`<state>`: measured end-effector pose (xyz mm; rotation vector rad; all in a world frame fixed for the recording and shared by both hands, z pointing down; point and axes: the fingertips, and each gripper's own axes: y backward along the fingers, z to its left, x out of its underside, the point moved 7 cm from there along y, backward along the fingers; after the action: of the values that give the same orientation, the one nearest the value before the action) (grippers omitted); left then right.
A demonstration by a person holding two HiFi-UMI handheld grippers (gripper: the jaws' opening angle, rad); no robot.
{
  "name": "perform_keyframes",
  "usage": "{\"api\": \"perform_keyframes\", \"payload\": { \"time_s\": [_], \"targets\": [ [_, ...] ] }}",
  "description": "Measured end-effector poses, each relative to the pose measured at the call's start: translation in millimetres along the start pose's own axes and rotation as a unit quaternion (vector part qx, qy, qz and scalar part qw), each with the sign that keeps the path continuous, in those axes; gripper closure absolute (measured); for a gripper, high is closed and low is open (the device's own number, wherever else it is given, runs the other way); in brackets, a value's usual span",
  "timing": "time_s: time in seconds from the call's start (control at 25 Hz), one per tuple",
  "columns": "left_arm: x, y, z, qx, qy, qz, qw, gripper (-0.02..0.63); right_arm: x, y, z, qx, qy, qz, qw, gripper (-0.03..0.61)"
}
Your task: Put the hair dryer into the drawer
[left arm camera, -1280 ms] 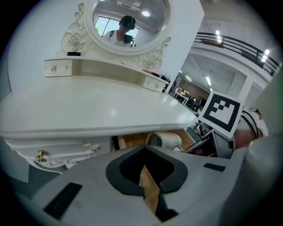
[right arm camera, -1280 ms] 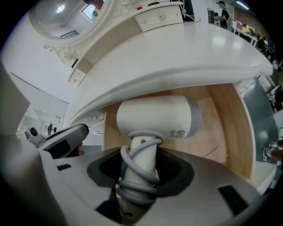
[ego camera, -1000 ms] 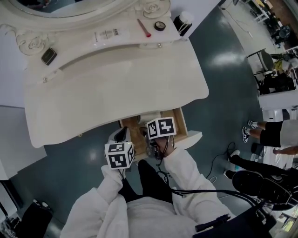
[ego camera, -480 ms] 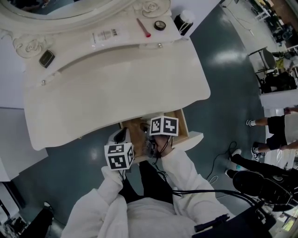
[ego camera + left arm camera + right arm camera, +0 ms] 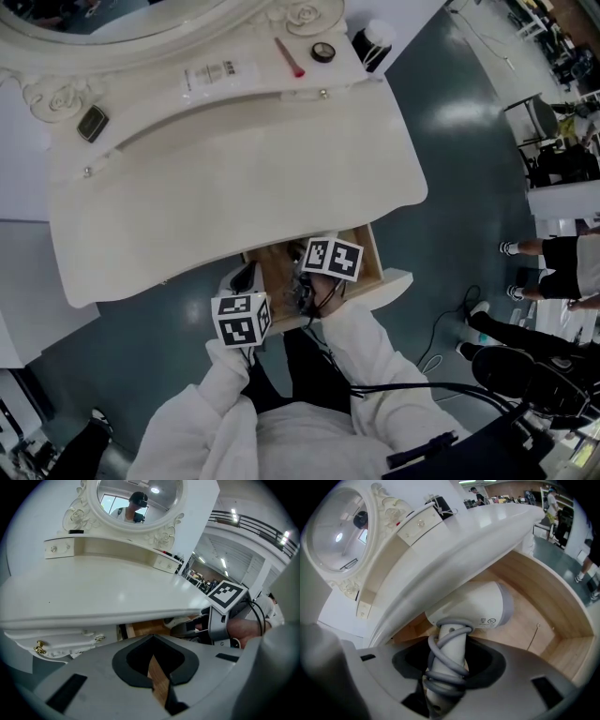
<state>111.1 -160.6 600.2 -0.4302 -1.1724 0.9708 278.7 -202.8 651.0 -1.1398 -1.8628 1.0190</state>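
The hair dryer (image 5: 473, 604) is carrying the only print close enough to matter: a small grey line of text and two round symbols (image 5: 487, 621) on the underside of its white barrel. They are too fine to read. On the dressing table's (image 5: 234, 178) upper shelf a white packet (image 5: 217, 73) is showing dark lettering, also illegible from the head view.

In the right gripper view the barrel's long axis is running roughly from 9 to 3 o'clock, with the grey-ringed end pointing toward 3 and the other end tucked under the tabletop's overhang. The handle is dropping toward 6, wound with a grey cord (image 5: 445, 665).

The right gripper (image 5: 450, 653) is pinching that cord-wrapped handle, its jaws standing wide around it. It is holding the dryer inside the open wooden drawer (image 5: 562, 616), which is jutting from the table's 6 o'clock edge in the head view. Whether the barrel is touching the drawer floor cannot be told.

The left gripper (image 5: 153, 644) is sitting at 9 o'clock of the drawer, its jaws drawn close onto a thin wooden strip (image 5: 158, 679).
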Motion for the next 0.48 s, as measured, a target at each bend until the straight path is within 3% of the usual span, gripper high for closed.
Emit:
{"api": "perform_keyframes", "payload": {
  "time_s": [0.2, 0.48],
  "targets": [
    [1.8, -1.3, 4.0, -0.005, 0.0, 0.002, 1.0, 0.607, -2.0, -10.6, 4.1, 0.022, 0.04, -0.008, 0.999, 0.328],
    [8.3, 1.9, 8.0, -0.012, 0.002, 0.007, 0.9999, 0.607, 0.0, -19.0, 6.3, 0.062, 0.151, -0.02, 0.986, 0.328]
  ]
}}
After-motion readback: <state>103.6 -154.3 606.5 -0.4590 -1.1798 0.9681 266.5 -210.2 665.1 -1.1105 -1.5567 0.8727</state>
